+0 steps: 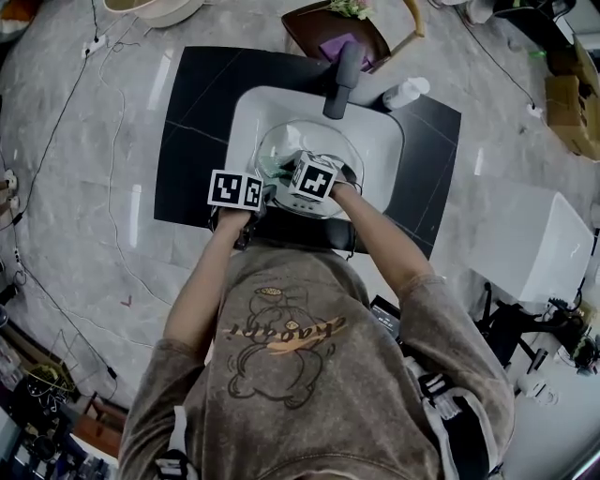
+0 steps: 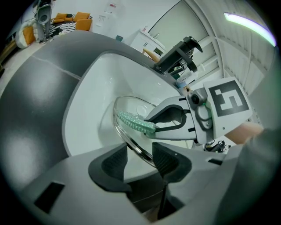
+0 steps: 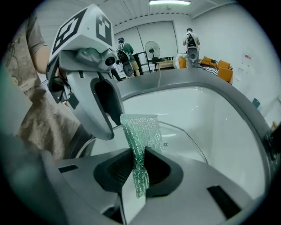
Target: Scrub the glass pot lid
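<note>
The glass pot lid (image 1: 281, 148) stands tilted on its edge in the white sink (image 1: 380, 131). My left gripper (image 1: 267, 192) is at the lid's near rim, which runs between its jaws (image 2: 140, 160); they are shut on the lid (image 2: 131, 110). My right gripper (image 1: 284, 171) comes in from the right, shut on a green scrub cloth (image 3: 140, 132). The cloth (image 2: 134, 121) lies flat against the upper face of the lid (image 3: 184, 145), just beyond the left gripper's white fingers (image 3: 94, 110). In the left gripper view the right gripper (image 2: 151, 125) points left across the lid.
A grey faucet (image 1: 342, 80) overhangs the sink's far edge, with a white bottle (image 1: 405, 92) beside it. The black countertop (image 1: 197, 122) surrounds the sink. A brown tray (image 1: 314, 28) sits behind. People (image 3: 124, 50) stand far off in the room.
</note>
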A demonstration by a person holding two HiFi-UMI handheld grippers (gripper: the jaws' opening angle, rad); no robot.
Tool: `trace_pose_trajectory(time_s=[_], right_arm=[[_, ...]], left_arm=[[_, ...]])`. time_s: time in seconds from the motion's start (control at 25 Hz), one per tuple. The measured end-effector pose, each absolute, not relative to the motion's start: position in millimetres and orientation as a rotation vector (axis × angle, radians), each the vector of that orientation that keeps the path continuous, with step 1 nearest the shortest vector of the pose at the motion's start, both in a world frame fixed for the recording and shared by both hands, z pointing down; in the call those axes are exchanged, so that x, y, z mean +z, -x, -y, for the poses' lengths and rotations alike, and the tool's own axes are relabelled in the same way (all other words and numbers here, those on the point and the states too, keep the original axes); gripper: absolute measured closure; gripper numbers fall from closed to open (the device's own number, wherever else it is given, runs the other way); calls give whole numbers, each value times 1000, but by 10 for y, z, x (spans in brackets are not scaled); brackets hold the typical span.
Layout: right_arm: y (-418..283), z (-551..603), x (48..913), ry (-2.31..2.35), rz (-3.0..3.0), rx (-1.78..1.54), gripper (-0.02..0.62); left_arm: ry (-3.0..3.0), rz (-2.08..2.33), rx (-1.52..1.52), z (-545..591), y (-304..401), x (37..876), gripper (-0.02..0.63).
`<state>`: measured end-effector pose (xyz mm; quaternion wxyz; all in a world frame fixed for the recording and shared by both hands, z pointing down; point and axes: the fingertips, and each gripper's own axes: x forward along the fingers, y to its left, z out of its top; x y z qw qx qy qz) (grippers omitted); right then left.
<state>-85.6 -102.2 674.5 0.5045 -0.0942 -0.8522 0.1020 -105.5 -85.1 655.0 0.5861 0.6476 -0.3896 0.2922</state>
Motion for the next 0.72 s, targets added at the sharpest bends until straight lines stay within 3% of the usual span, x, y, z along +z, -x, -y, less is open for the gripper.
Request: trace_pose_trajectory(time_s=[0.72], right_arm=[[525, 1824, 7431, -13, 1887, 219, 509]], left_arm=[[-1502, 903, 685, 826, 1031, 6550, 425]])
